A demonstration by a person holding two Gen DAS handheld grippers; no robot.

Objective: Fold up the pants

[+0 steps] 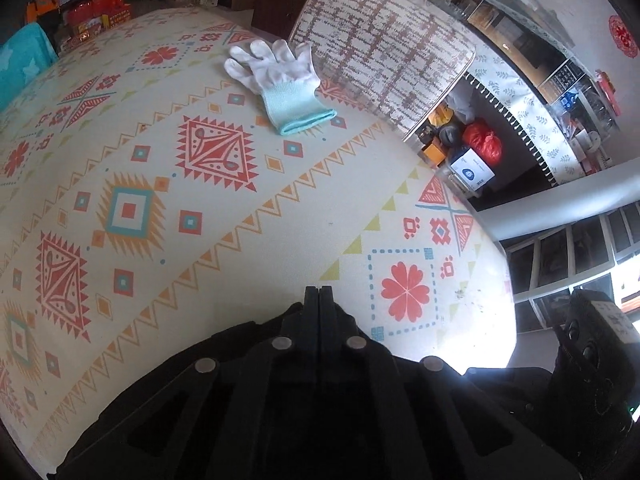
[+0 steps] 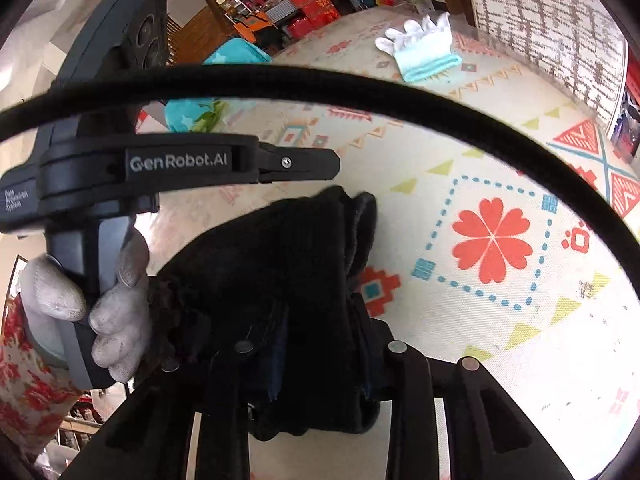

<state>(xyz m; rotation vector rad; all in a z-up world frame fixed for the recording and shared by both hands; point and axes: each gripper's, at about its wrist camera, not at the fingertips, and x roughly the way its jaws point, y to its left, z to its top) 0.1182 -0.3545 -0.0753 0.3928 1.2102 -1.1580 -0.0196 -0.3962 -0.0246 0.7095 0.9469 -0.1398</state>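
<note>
The right tongs (image 2: pixel 320 320) are clamped on a thick black bundle of pants (image 2: pixel 280 264), whose length runs straight out along the fingers above the tabletop (image 2: pixel 500 360). The left tongs (image 1: pixel 319 300) are pressed fully together, empty, just to the bundle's left. A white glove (image 1: pixel 276 76) lies well apart on the patterned cloth, the cluttered room beyond.

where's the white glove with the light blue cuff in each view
Left wrist: white glove upper middle, lying on the patterned table cover.
Right wrist: the glove at top right, beyond the black cable.
Shared landmark: the red flower print.
</note>
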